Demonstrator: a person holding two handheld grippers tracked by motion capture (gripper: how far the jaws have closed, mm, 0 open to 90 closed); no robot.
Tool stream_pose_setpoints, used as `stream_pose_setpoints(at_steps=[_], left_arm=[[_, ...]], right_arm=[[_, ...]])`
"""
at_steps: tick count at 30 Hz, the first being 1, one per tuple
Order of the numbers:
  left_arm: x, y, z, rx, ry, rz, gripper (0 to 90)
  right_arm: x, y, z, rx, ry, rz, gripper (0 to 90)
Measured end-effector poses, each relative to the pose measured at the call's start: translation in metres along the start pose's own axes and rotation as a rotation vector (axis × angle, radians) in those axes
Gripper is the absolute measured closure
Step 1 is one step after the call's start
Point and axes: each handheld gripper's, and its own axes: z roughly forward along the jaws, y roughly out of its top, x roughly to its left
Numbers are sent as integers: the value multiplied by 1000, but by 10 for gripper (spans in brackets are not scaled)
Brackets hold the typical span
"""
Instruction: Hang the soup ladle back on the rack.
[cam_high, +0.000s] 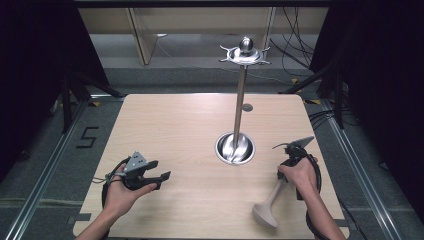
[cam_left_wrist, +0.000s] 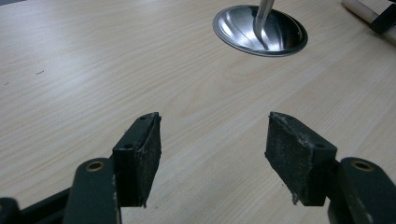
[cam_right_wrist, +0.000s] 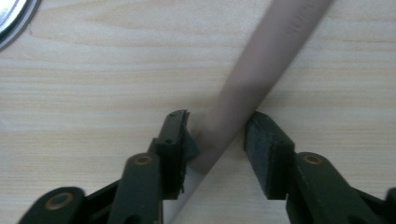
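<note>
The right gripper's fingers (cam_right_wrist: 266, 154) close around the beige, stiff plastic ladle's handle (cam_right_wrist: 261, 70) on the bench (cam_high: 175, 130); gripping mid-handle seems wise, since the bowl end is heavier. The left gripper (cam_left_wrist: 212, 154) is open and holds nothing.

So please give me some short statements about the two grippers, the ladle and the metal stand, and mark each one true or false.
1. The ladle lies on the wooden table. True.
2. The ladle's handle passes between the right gripper's jaws. True.
3. The left gripper holds the ladle. False: its jaws stand wide apart with nothing between them.
4. The metal stand lies flat on the table. False: it stands upright on its round base.
5. The ladle's bowl points toward the person's edge of the table. True.
6. A utensil hangs from the stand's top ring. False: its hooks are bare.
</note>
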Motion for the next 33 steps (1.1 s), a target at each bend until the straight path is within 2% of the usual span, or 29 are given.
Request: stream_pose_setpoints(at_steps=[1, 2, 4, 5, 6, 7, 10, 13, 14, 15, 22, 25, 26, 27, 28, 29, 30, 31, 32, 33], left_arm=[[0, 0, 0, -2, -4, 1, 351], [1, 0, -1, 1, -6, 4, 351], [1, 0, -1, -3, -1, -9, 351], [1, -1, -1, 1, 4, -9, 351], [1, -1, 0, 3, 7, -13, 352], [1, -1, 0, 3, -2, -12, 352], [1, 0, 0, 8, 7, -5, 352], [0, -1, 0, 8, 5, -5, 352], [1, -1, 0, 9, 4, -2, 352], [0, -1, -1, 9, 5, -1, 352], [1, -1, -1, 3, -8, 1, 352], [1, -1, -2, 23, -4, 18, 352], [0, -1, 0, 4, -9, 1, 352], [0, -1, 0, 4, -11, 5, 352], [0, -1, -1, 5, -10, 10, 352], [1, 0, -2, 20, -16, 25, 352], [1, 0, -1, 19, -15, 26, 352], [1, 0, -2, 22, -15, 28, 352], [-1, -1, -1, 9, -15, 11, 352], [-1, -1, -1, 11, -15, 13, 352]], right_arm=[[4, 0, 0, 1, 16, 54, 662], [-1, 2, 0, 5, 14, -33, 701], [0, 2, -1, 22, 17, -69, 748], [6, 0, -1, 24, -2, -45, 749], [3, 0, 0, 14, -14, -118, 749], [0, 0, -1, 15, -23, -156, 749], [0, -1, -2, 21, -24, -167, 747], [3, -3, -1, 6, -11, -138, 745], [-2, -2, -2, 18, -26, -206, 745], [0, -3, -1, 3, -24, -178, 745], [-1, -2, 0, 10, -2, -183, 742], [0, -1, 0, 22, -14, -191, 740], [1, -1, 1, 23, -16, -190, 740], [1, -1, 1, 22, -20, -202, 740], [1, 0, 0, 47, -26, -209, 740], [4, 0, 1, 39, -31, -192, 740], [4, 0, 2, 32, -34, -201, 740], [6, 0, 0, 48, -40, -196, 742], [6, 0, 0, 48, -40, -196, 742], [5, -1, 3, 19, -41, -180, 743]])
